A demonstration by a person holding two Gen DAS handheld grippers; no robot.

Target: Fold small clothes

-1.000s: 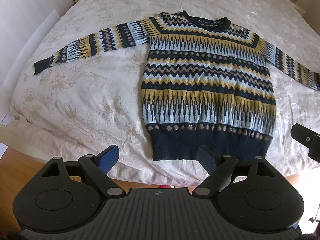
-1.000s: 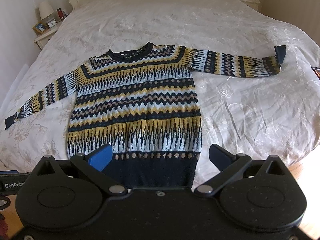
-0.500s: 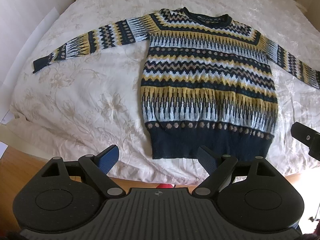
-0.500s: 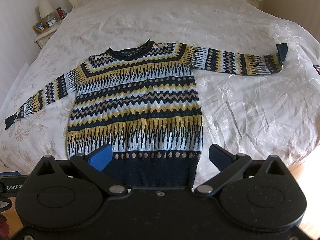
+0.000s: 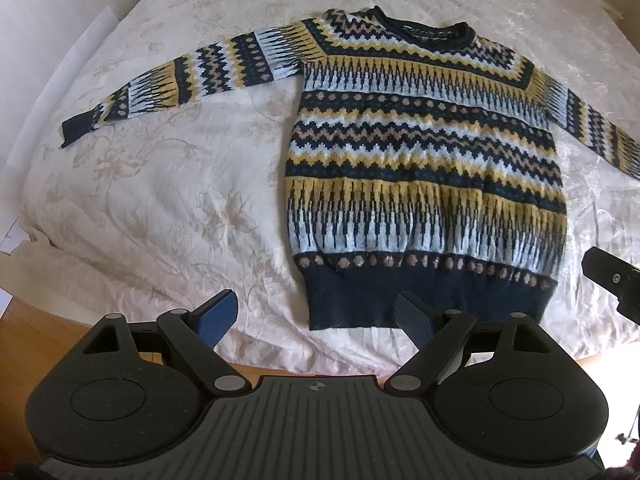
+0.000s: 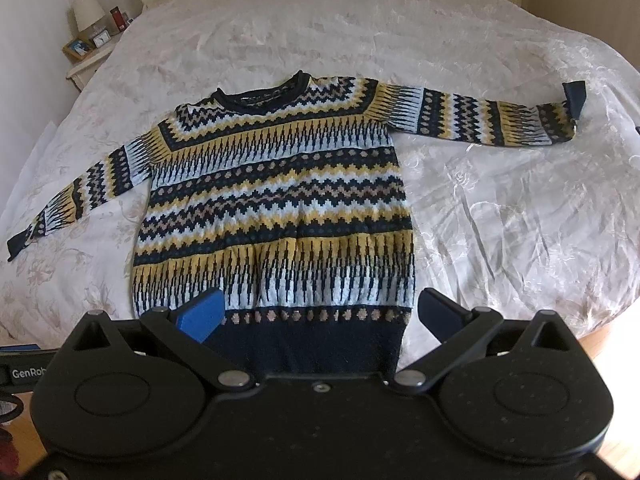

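Note:
A patterned knit sweater [image 5: 424,160] [image 6: 276,204] in navy, yellow, pale blue and tan lies flat on the bed, face up, both sleeves spread sideways. Its navy hem [image 5: 400,300] is nearest me. My left gripper [image 5: 316,320] hovers open above the hem's left corner, nothing between its blue pads. My right gripper [image 6: 318,316] also stands open over the hem's right part [image 6: 320,344], holding nothing. The right sleeve's cuff [image 6: 574,96] is turned up at the far right. The left cuff [image 5: 78,128] lies flat.
The bed's cream floral cover [image 5: 160,200] spreads all around the sweater. A nightstand [image 6: 88,60] with a lamp and small frames stands at the back left. Wooden floor [image 5: 24,332] shows at the bed's near edge. A part of the right gripper [image 5: 612,280] shows in the left wrist view.
The sweater sits slightly lower in both views than a second ago; both grippers have tipped a little. Their jaws stay as wide as before.

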